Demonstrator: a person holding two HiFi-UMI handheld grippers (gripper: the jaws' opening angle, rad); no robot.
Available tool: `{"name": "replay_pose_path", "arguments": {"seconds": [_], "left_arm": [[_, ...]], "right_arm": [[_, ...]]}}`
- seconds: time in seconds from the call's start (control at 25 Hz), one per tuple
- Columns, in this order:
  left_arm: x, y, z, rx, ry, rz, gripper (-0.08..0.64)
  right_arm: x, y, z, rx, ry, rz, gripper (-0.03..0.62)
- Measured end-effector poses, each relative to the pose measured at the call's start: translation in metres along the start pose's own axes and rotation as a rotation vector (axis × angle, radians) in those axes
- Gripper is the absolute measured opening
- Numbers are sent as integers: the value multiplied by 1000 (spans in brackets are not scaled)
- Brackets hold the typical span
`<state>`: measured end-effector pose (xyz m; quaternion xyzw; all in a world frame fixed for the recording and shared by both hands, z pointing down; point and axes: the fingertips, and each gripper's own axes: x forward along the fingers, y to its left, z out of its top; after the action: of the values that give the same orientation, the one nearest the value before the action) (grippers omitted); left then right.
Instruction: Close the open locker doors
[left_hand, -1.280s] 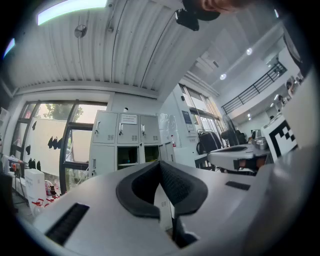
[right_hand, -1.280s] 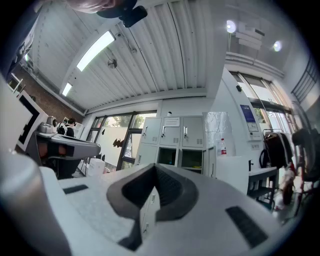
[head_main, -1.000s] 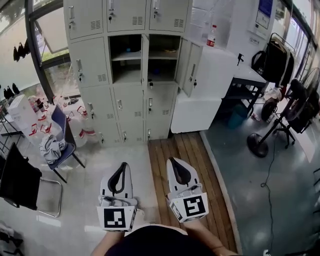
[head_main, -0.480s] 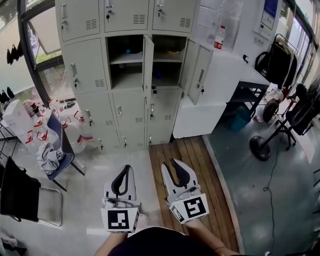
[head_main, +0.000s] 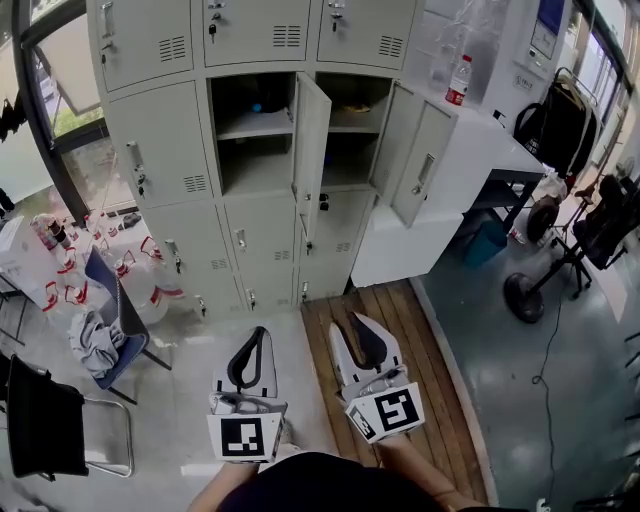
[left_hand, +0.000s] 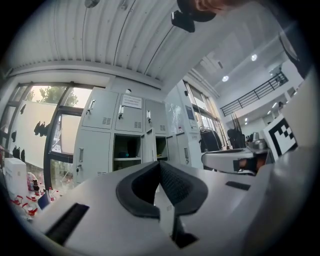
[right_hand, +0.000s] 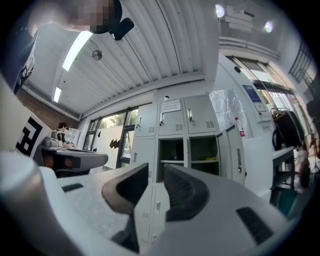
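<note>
Facing the grey locker bank (head_main: 160, 150) now, with two doors in its second row hanging open. The middle door (head_main: 311, 150) sits edge-on and the right-hand door (head_main: 420, 165) swings out toward the white surface (head_main: 490, 150). The left hand-held gripper (head_main: 256, 335) is low in front, jaws closed together and empty. The right hand-held gripper (head_main: 358, 325) is just beside it over the wooden floor strip (head_main: 410, 320), its jaws just been opening, parted, nothing between them, both well apart from the doors.

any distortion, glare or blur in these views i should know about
Head view: sharp, but the wide lens makes the lockers splay toward the top. Left gripper view: heavy fisheye inside a dark round frame, window very bright. Right gripper view: same fisheye, ceiling light glares.
</note>
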<state>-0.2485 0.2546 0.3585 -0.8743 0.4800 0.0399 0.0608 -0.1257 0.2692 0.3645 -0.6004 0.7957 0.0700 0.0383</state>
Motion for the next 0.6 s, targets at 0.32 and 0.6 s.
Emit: {"name": "replay_pose_path", "arguments": {"seconds": [0.32,0.6], "left_arm": [[50,37,-17,-30,-3,-73,2],[71,50,-37,-55,31,-112,2]], "right_arm": [[51,-4,-18,-11,25,-58,83],[74,-6,-35,7,63,-82,83]]}}
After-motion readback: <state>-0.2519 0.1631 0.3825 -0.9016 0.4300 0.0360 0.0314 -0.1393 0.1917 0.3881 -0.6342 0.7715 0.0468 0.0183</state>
